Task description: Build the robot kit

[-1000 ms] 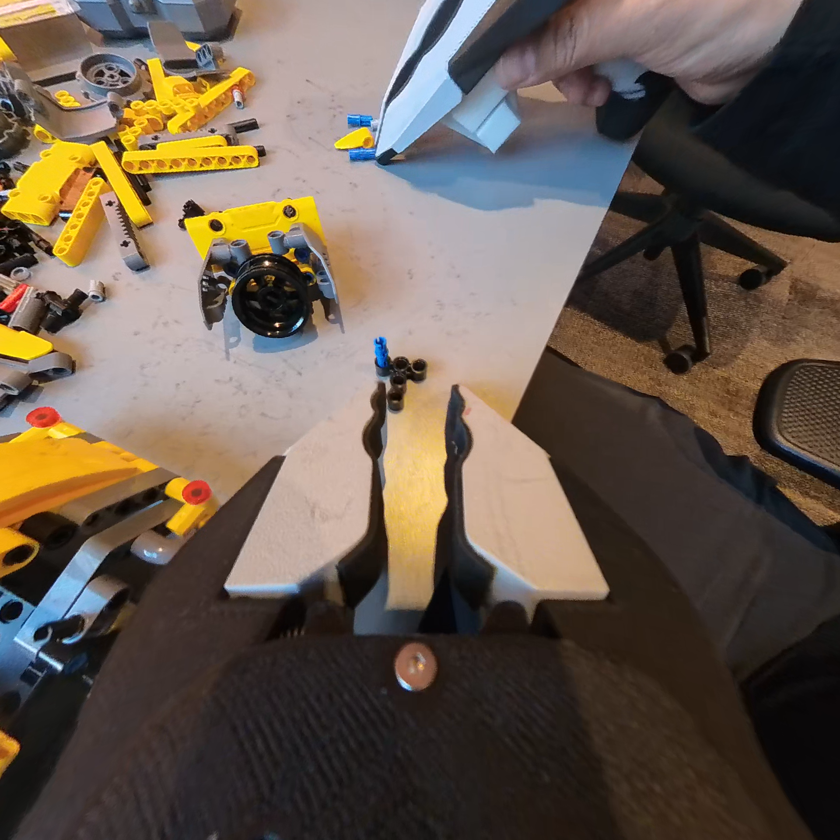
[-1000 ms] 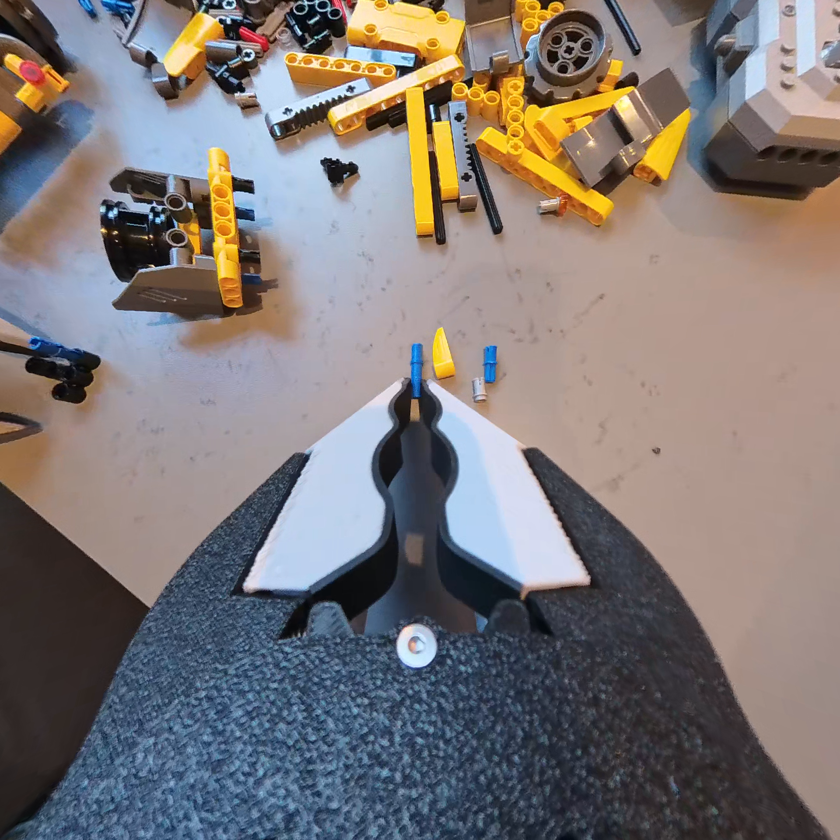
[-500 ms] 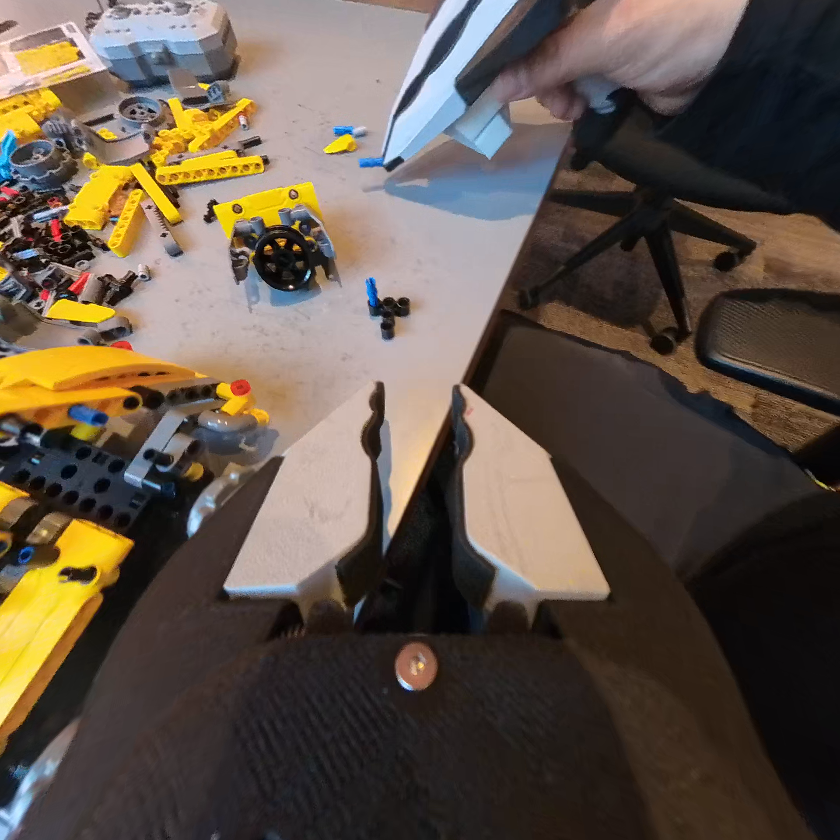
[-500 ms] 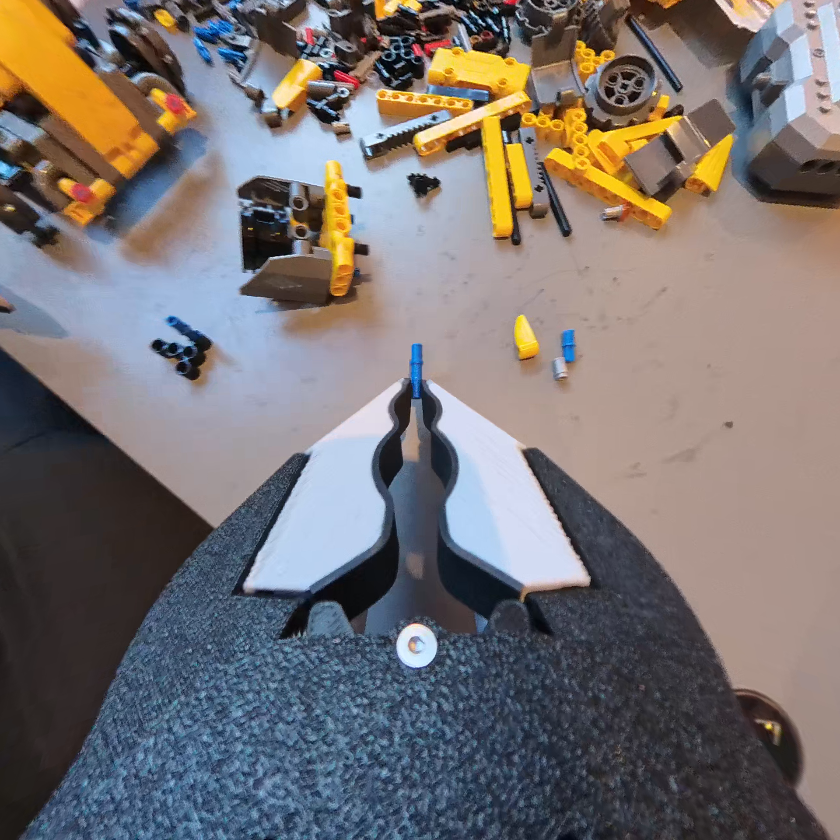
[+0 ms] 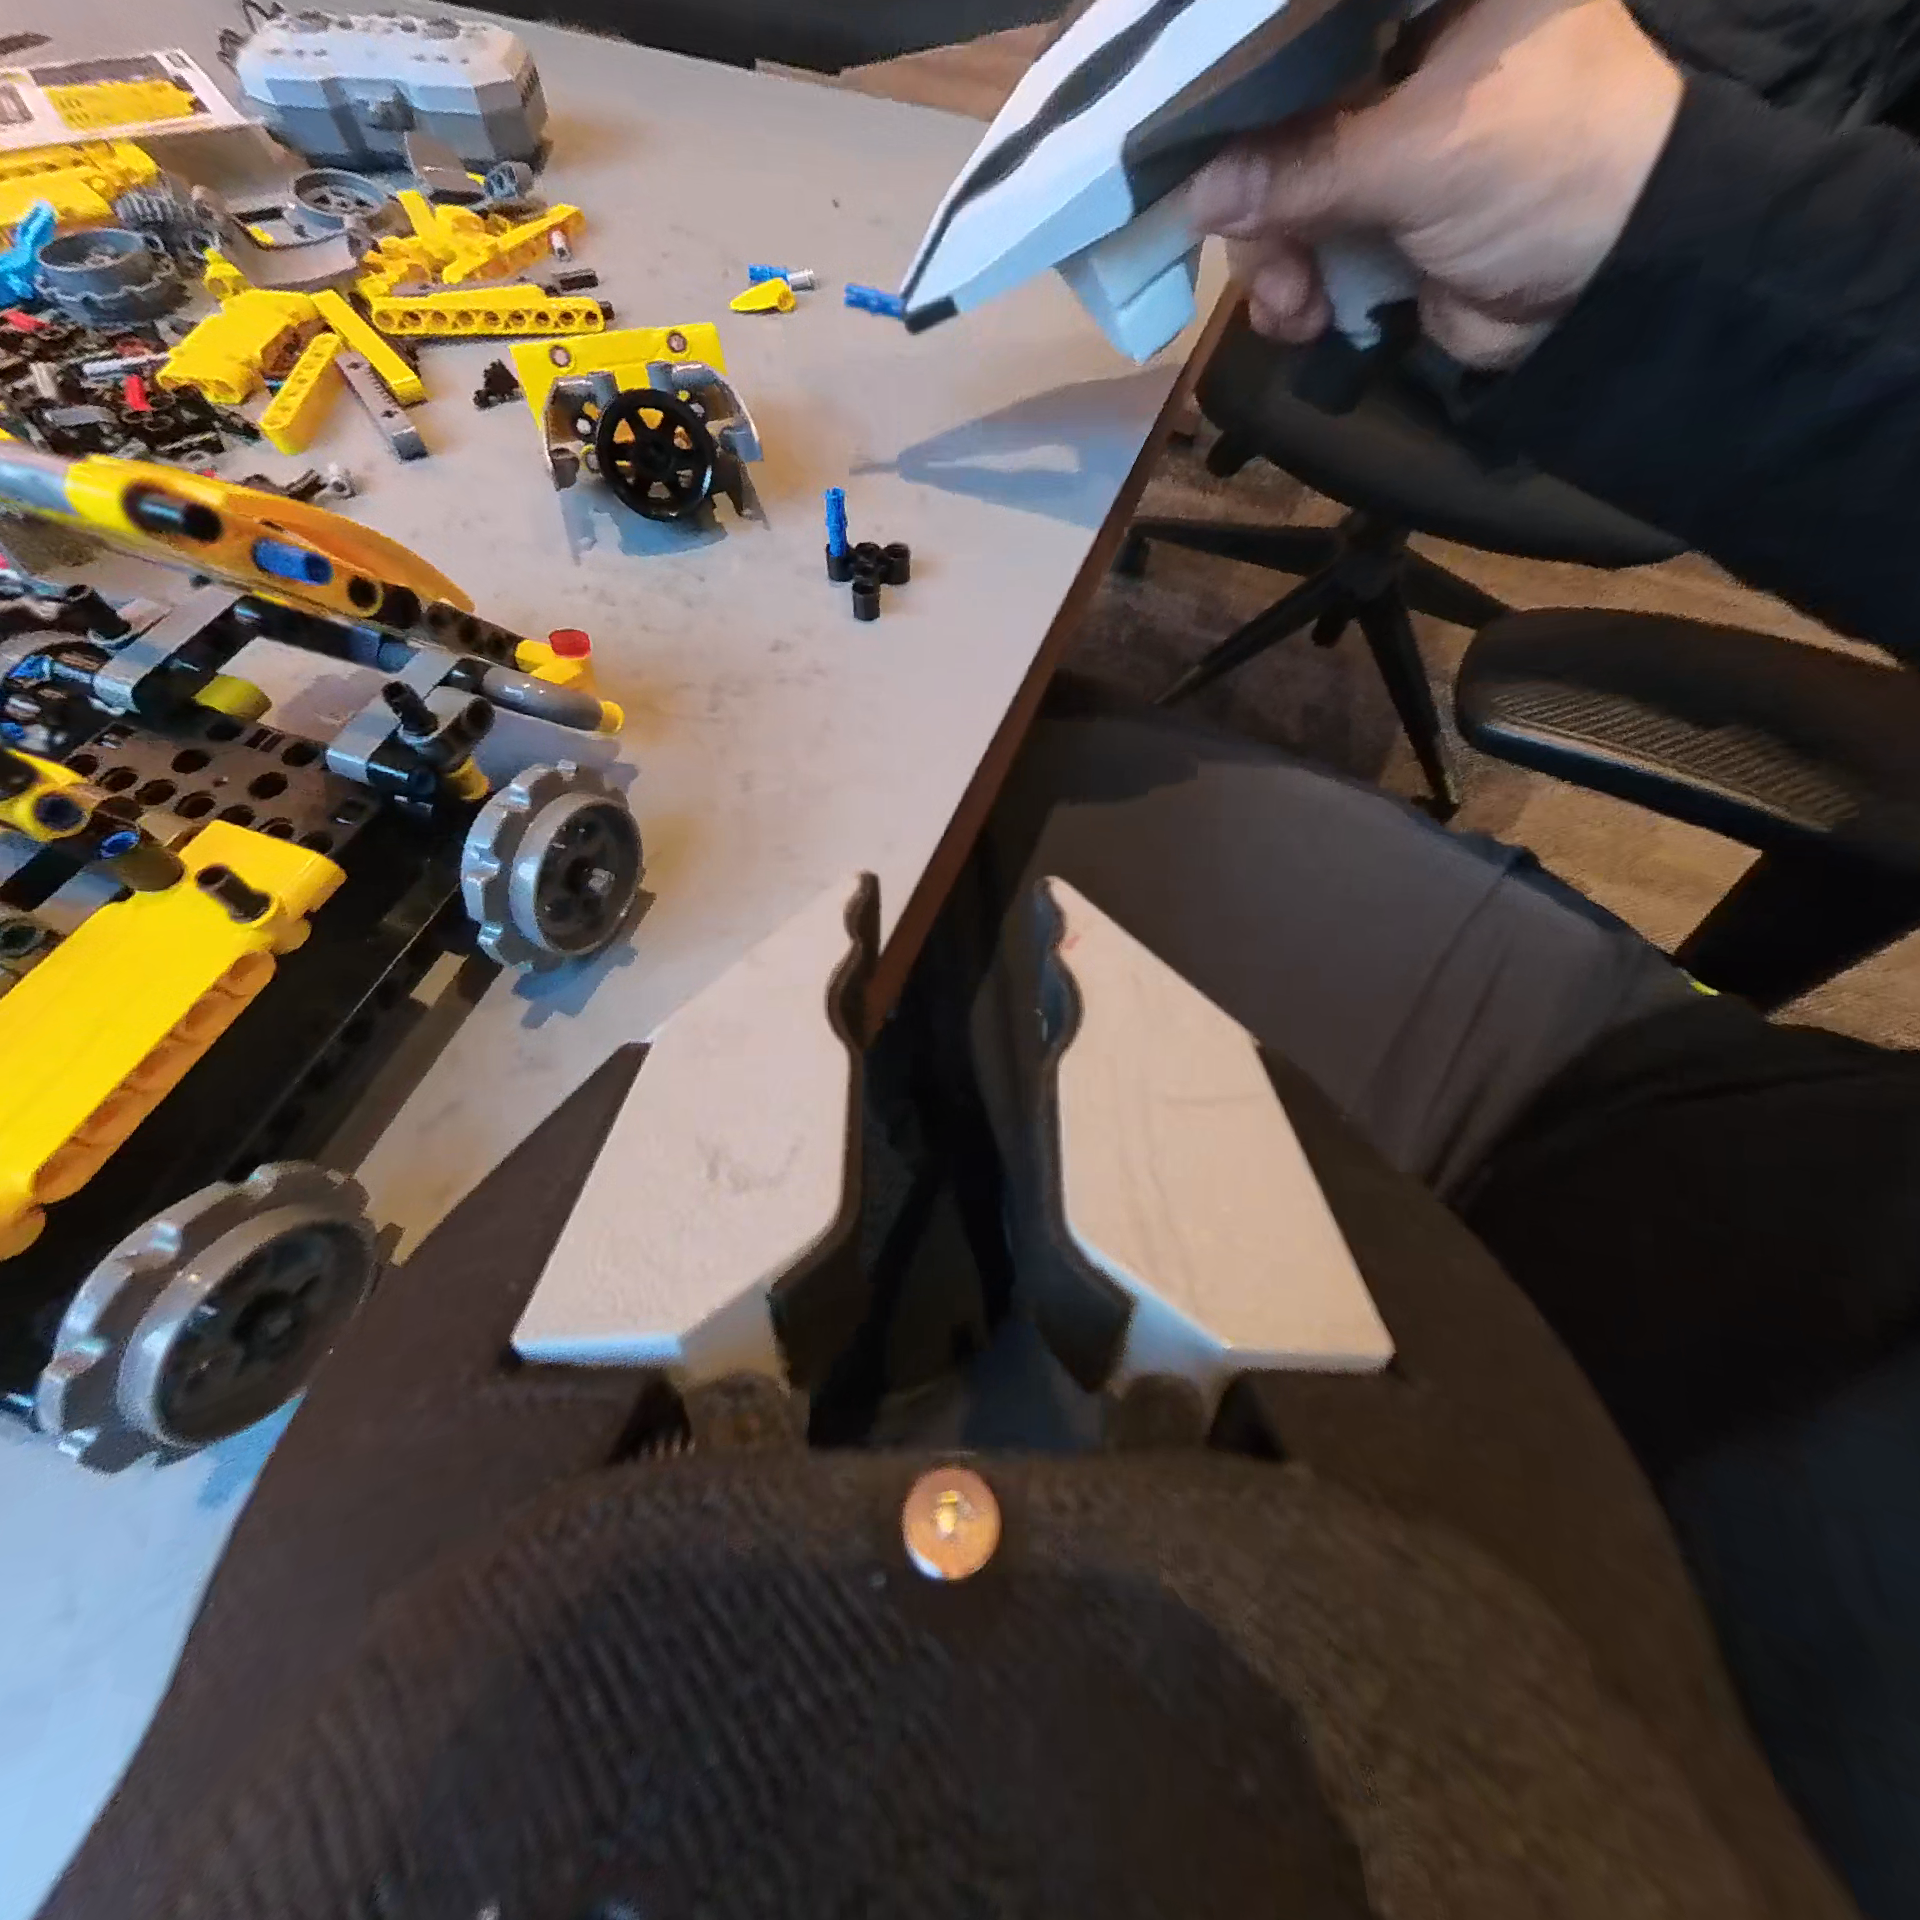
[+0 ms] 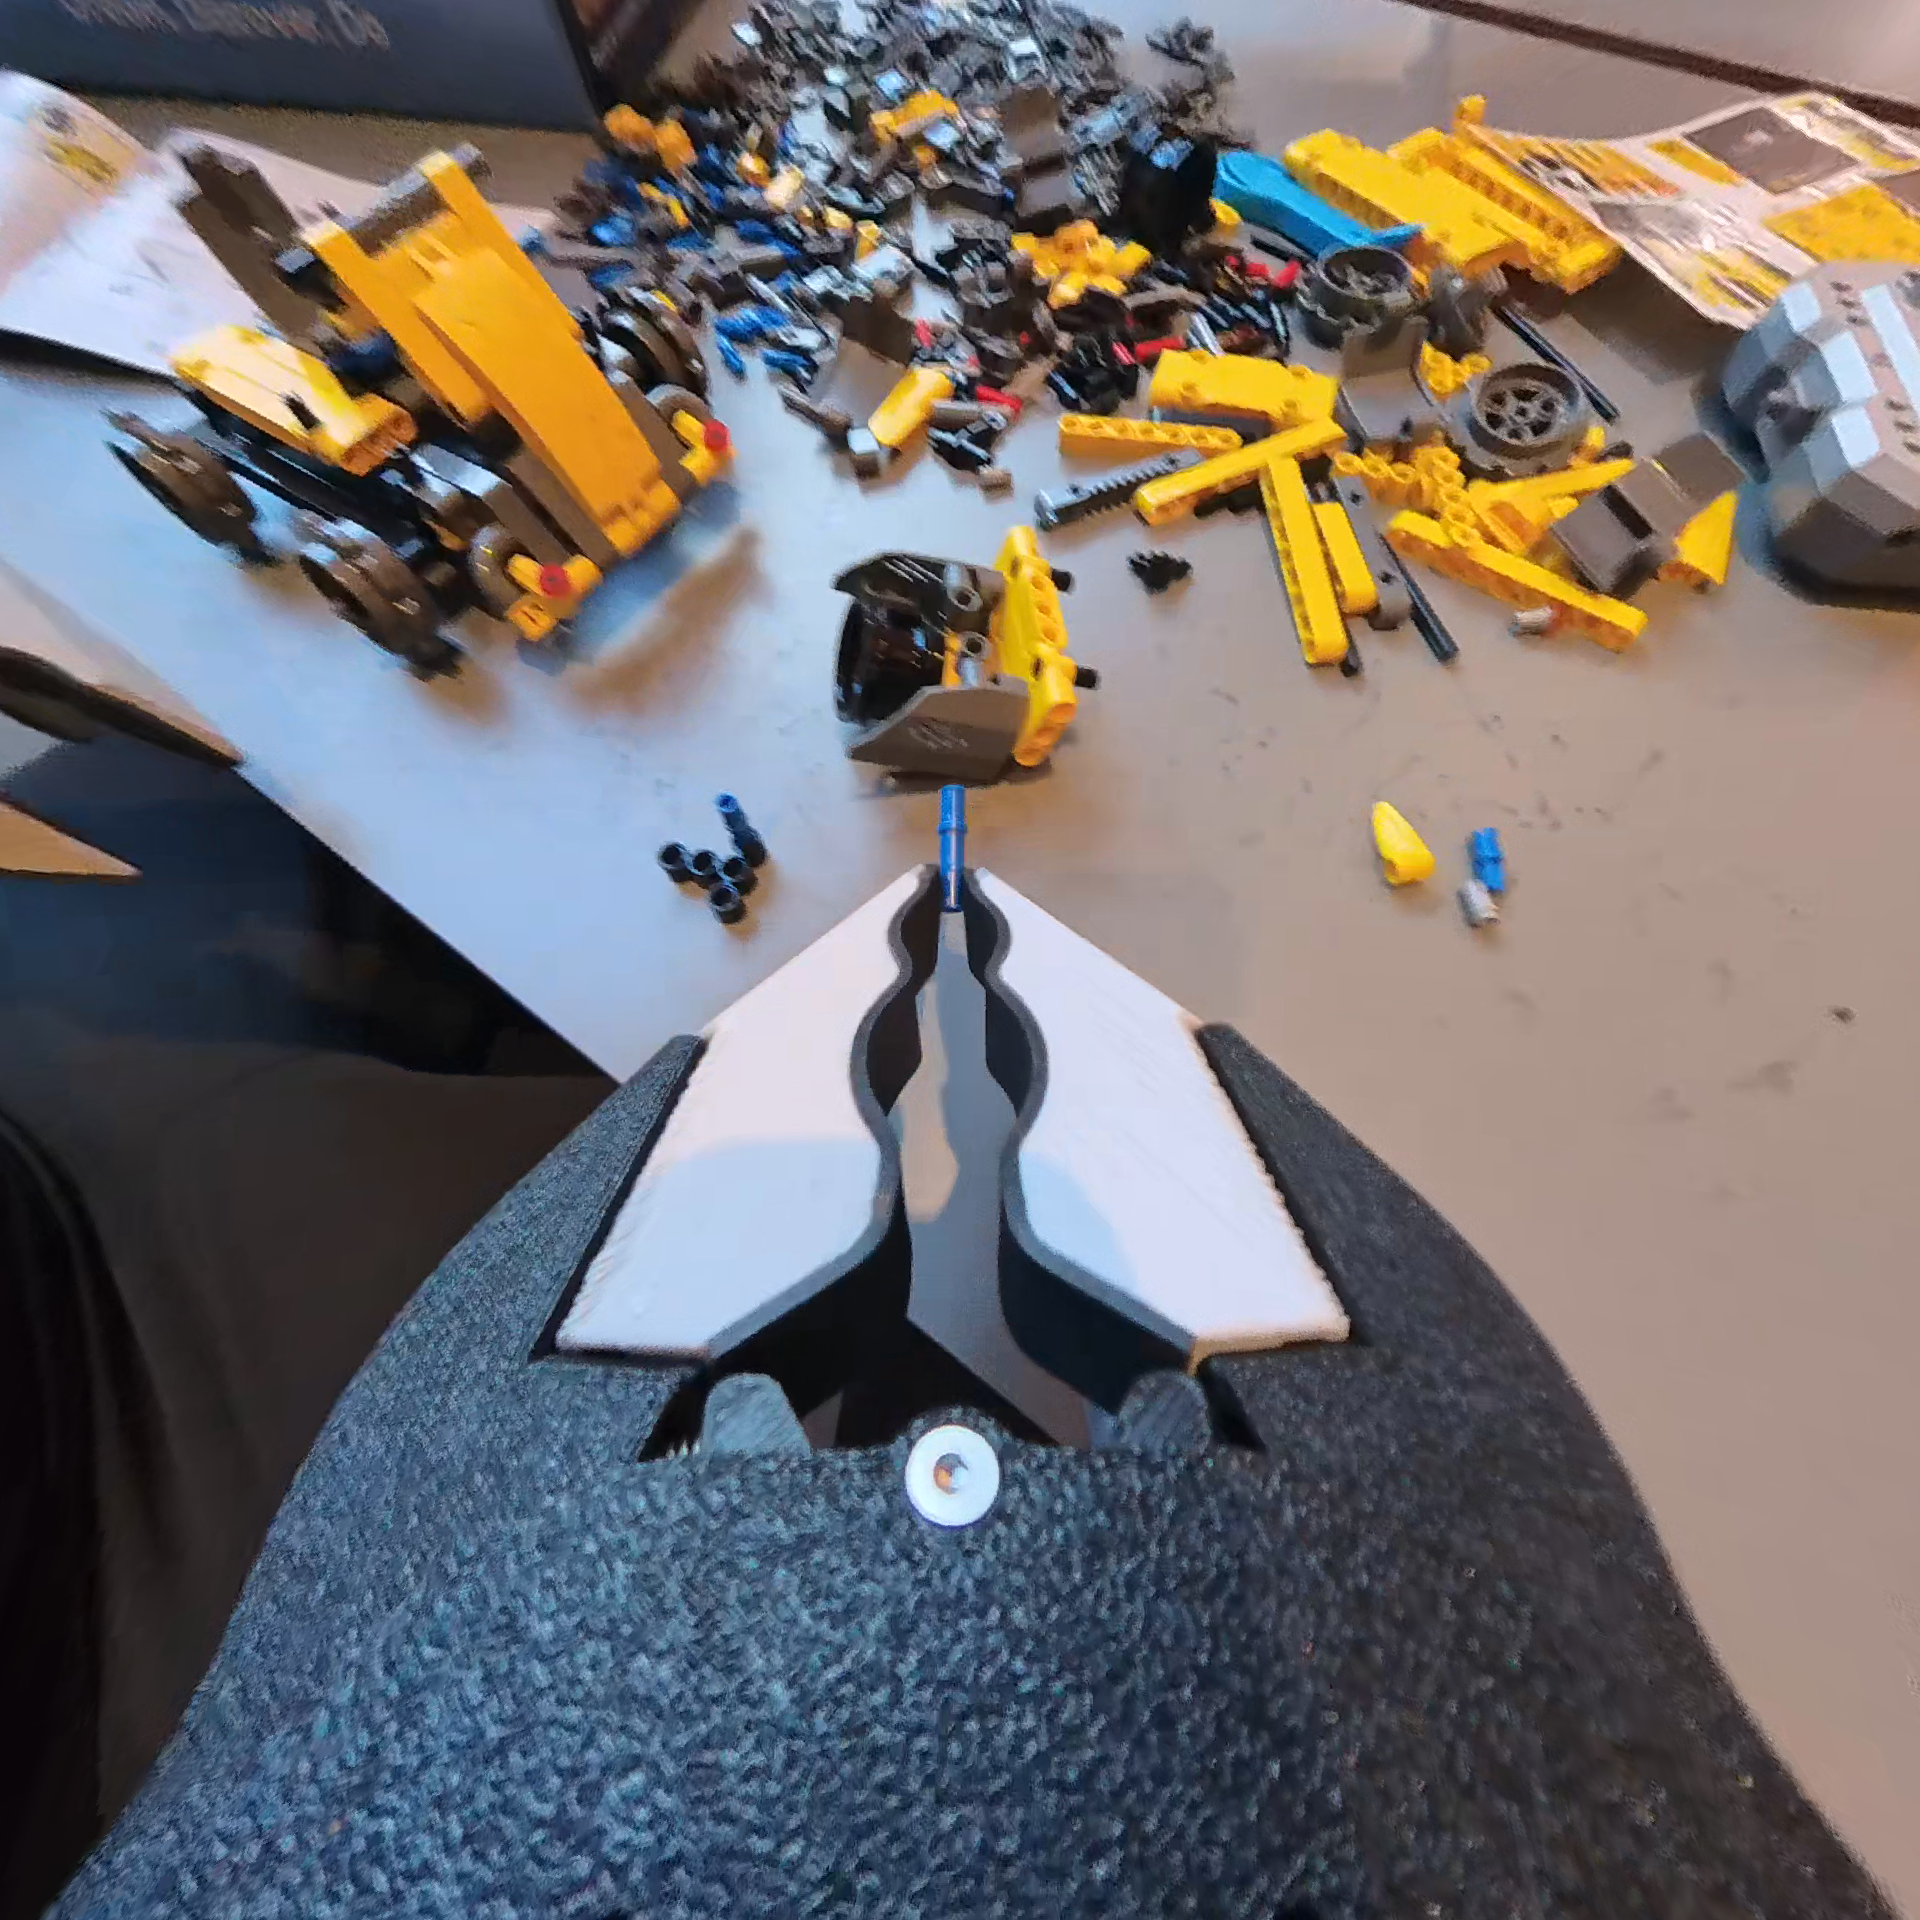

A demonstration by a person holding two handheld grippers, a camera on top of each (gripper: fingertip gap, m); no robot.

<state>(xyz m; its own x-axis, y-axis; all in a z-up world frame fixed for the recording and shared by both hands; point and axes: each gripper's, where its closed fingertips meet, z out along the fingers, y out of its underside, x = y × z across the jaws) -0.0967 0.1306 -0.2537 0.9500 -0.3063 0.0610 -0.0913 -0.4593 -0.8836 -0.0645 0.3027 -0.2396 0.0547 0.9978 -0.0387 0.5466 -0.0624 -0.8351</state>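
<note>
My right gripper (image 6: 949, 885) is shut on a small blue pin (image 6: 950, 833) and holds it above the grey table; it also shows in the left wrist view (image 5: 920, 312), held by a hand. My left gripper (image 5: 954, 894) is open and empty over the table's near edge (image 5: 997, 727). A black connector with a blue pin (image 5: 865, 561) lies ahead of it, also in the right wrist view (image 6: 717, 862). A yellow and grey wheel assembly (image 6: 961, 665) sits just beyond the held pin (image 5: 649, 431). A partly built yellow vehicle (image 5: 208, 810) stands to my left (image 6: 436, 405).
A pile of yellow, black and grey parts (image 6: 1299, 447) covers the far table. A small yellow piece, a blue pin and a grey piece (image 6: 1439, 857) lie at right. A grey housing (image 5: 390, 88) and a leaflet (image 6: 1714, 177) lie beyond. Office chairs (image 5: 1558, 644) stand past the edge. There is about 20 centimeters between the tips of the two grippers. From the right gripper's tips to the grey housing (image 5: 390, 88) is close to 30 centimeters. My right wrist view (image 6: 1831, 396) looks at it from another angle.
My right gripper has lifted with the blue pin and moved left, away from the yellow piece. My left gripper has drawn back from the black connector to the table's edge.
</note>
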